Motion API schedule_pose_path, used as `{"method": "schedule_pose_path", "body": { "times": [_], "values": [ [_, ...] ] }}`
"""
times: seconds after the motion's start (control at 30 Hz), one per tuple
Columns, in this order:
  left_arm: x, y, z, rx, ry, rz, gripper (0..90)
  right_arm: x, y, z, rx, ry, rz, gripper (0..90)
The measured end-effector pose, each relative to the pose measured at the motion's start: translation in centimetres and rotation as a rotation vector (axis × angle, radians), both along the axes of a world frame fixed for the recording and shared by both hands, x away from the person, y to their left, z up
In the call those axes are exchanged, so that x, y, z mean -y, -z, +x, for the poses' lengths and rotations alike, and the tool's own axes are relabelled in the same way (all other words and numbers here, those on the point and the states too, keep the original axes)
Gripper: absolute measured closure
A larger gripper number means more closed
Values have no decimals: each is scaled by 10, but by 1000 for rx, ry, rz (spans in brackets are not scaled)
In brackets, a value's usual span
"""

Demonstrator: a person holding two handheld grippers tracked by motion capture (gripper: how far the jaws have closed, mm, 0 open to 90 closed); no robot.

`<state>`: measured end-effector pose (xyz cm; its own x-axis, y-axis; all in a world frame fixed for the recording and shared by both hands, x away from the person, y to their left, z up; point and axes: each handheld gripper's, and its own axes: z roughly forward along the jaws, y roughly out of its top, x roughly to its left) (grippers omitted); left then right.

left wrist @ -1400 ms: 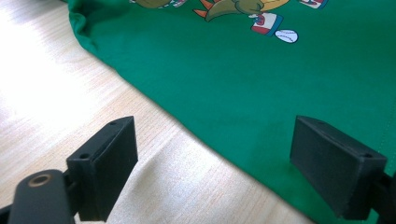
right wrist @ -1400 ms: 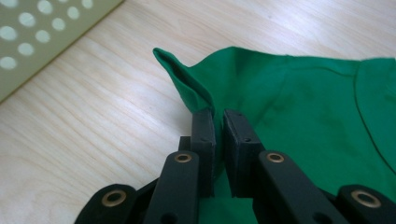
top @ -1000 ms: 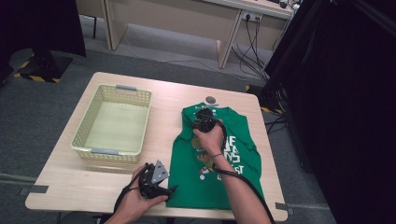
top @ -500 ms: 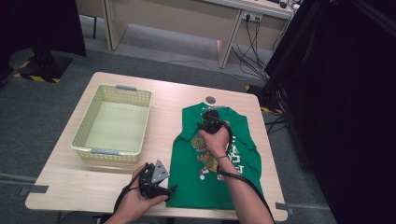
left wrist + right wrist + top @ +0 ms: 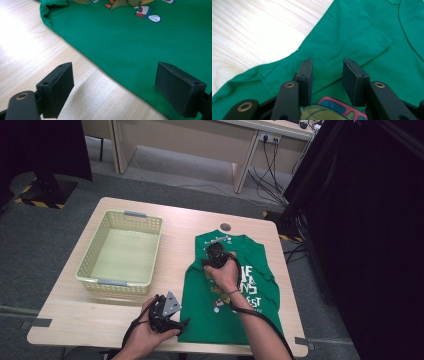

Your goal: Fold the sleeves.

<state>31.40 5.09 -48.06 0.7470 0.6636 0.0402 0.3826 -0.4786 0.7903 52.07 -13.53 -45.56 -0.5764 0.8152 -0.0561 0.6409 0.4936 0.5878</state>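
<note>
Although the green shirt (image 5: 230,290) lies spread flat on the right half of the desk (image 5: 65,320), with its collar toward the far edge and its hem at the near edge, its left sleeve is already turned in over the chest, so the folding looks barely begun. The right tongs (image 5: 214,251) sit on that folded sleeve near the collar; their jaws have just been opening and now stand narrowly apart over the cloth without pinching it, as the right gripper view shows (image 5: 327,75). The left tongs (image 5: 170,319) rest at the near edge by the shirt's lower left corner, jaws wide, one pad over bare wood and the other over the green cloth (image 5: 140,45), holding nothing. By my reading, the other sleeve, the side folds and the fold across the length are left, and the shirt is probably meant for the basket (image 5: 121,283) after that.

The basket, pale yellow and latticed, stands empty on the left half of the desk, well apart from the shirt. The desk is light wood with rounded corners and a round cable hole (image 5: 225,226) near its far edge. Grey carpet surrounds it; another wooden desk (image 5: 200,140) with hanging cables stands behind, and black curtains (image 5: 370,220) close off the right side.
</note>
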Motion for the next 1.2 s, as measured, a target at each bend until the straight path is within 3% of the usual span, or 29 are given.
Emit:
{"method": "schedule_pose_path", "body": {
  "times": [0.1, 0.3, 0.37, 0.47, 0.6, 0.7, 0.83, 1.0, 1.2],
  "values": [
    [0, 0, 0, 1, 0, 1, 147, -4, 0, 0, -4, -1, 4, 610],
    [0, 0, 0, 2, 0, -2, 148, -15, 0, 3, -44, -29, 76, 554],
    [0, 0, 0, 3, -2, -3, 148, -11, -6, 3, -41, -38, 83, 541],
    [0, 0, 0, 2, -1, 1, 148, 9, -23, 2, -52, -55, 55, 518],
    [1, 0, 0, -8, 2, -2, 148, 52, -41, -6, -77, -33, 9, 499],
    [0, 0, -1, 9, -2, 4, 148, 81, -40, -18, -101, -8, -4, 487],
    [1, 0, -1, 10, -4, 10, 150, 111, -27, -38, -125, 34, 4, 475],
    [0, 0, -1, 6, -8, 3, 150, 126, -15, -59, -143, 47, 13, 459],
    [0, 0, -1, 8, -10, 3, 149, 121, -9, -66, -138, 50, 3, 459]
  ]
}}
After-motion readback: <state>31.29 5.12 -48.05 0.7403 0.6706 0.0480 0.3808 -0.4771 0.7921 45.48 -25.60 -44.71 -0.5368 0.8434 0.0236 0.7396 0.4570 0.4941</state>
